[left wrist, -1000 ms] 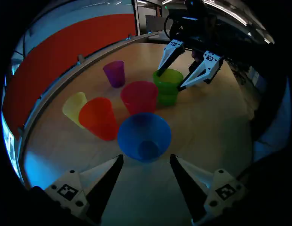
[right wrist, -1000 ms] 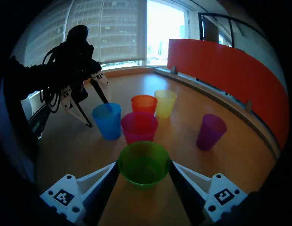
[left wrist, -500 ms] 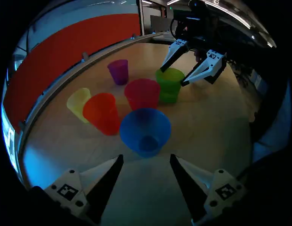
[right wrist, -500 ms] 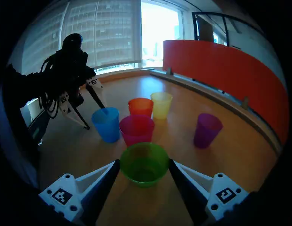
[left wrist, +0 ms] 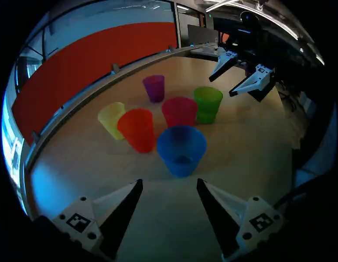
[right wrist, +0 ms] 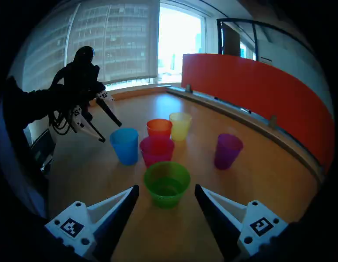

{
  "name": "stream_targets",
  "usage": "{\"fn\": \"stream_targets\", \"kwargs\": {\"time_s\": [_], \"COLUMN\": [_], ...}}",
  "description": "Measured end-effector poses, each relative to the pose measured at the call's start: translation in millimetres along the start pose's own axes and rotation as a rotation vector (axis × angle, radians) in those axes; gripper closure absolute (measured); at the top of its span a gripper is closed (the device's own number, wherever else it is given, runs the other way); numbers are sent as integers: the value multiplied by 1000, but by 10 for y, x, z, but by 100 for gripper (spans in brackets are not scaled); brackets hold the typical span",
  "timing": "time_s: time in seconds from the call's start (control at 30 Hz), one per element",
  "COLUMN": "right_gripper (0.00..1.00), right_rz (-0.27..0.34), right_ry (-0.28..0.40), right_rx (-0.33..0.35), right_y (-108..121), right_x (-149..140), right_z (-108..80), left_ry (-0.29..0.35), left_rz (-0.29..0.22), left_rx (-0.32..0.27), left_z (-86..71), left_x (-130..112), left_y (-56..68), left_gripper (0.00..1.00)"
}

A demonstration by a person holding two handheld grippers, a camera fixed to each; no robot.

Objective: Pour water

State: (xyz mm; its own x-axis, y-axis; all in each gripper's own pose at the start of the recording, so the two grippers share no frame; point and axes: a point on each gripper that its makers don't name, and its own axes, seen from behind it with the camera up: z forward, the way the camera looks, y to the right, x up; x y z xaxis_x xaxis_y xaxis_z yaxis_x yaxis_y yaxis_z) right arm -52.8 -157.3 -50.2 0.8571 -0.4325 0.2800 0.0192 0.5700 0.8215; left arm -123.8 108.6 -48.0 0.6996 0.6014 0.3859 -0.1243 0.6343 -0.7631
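**Left gripper view.** Left gripper [left wrist: 169, 181] low over a pale wooden table [left wrist: 256, 144], jaws spread wide, nothing held between the fingers. Blue cup [left wrist: 182, 148] upright just ahead of the fingertips, clear of both. Behind it, a close-set cluster of upright cups:
- orange cup [left wrist: 137, 129] to the left;
- yellow cup [left wrist: 111, 118] partly hidden behind the orange one;
- red cup [left wrist: 179, 111] directly beyond the blue;
- green cup [left wrist: 208, 104] to the right of the red;
- purple cup [left wrist: 154, 87] farthest back, apart from the rest.

Contact between neighbouring cups not discernible. Right gripper [left wrist: 220, 87] at the far side, off the table surface just beyond the green cup, jaws apart, fingertips clear of the rim. Long red partition [left wrist: 81, 56] along the table's left edge.

**Right gripper view.** Same scene from the opposite side. Right gripper's own fingers parted, with the green cup framed between the two fingertips, a narrow gap on each side, no grip. Red cup and blue cup next behind, then orange and yellow, with purple off to the right, alone. Left gripper farther off, to the left of the blue cup, off the table, fingers parted and empty, carried by a person's arm [right wrist: 46, 98] dark against bright windows [right wrist: 125, 43].

Water in any of the cups: not discernible.
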Motion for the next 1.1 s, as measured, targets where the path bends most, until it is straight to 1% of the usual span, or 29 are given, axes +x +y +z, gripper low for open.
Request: {"fn": "stream_targets", "kwargs": {"time_s": [0.2, 0.3, 0.4, 0.6, 0.7, 0.77, 0.93, 1.1], "right_gripper": [1, 1, 1, 1, 1, 1, 1, 1], "right_rz": [4, 18, 36, 65, 87, 107, 130, 159], "right_ry": [29, 46, 68, 120, 157, 184, 221, 278], "right_rx": [-38, -65, -101, -176, -225, -270, -376, -459], "right_y": [-22, -34, -38, 5, 62, 120, 260, 373], "right_x": [56, 85, 112, 206, 284, 313, 300, 353], "right_z": [-140, -201, -257, -376, -465, -527, -653, -769], "left_ry": [40, 63, 104, 209, 263, 292, 337, 412], "left_rz": [-41, -64, -86, -160, -182, -188, -203, -223], "left_rx": [52, 92, 142, 244, 296, 322, 384, 457], "left_z": [-168, -255, -353, -563, -665, -704, -773, -900], "left_x": [-21, -28, 7, 152, 227, 247, 252, 331], "left_y": [-89, -161, -247, -425, -510, -551, -661, -773], "left_gripper": [8, 8, 8, 8, 8, 8, 8, 8]}}
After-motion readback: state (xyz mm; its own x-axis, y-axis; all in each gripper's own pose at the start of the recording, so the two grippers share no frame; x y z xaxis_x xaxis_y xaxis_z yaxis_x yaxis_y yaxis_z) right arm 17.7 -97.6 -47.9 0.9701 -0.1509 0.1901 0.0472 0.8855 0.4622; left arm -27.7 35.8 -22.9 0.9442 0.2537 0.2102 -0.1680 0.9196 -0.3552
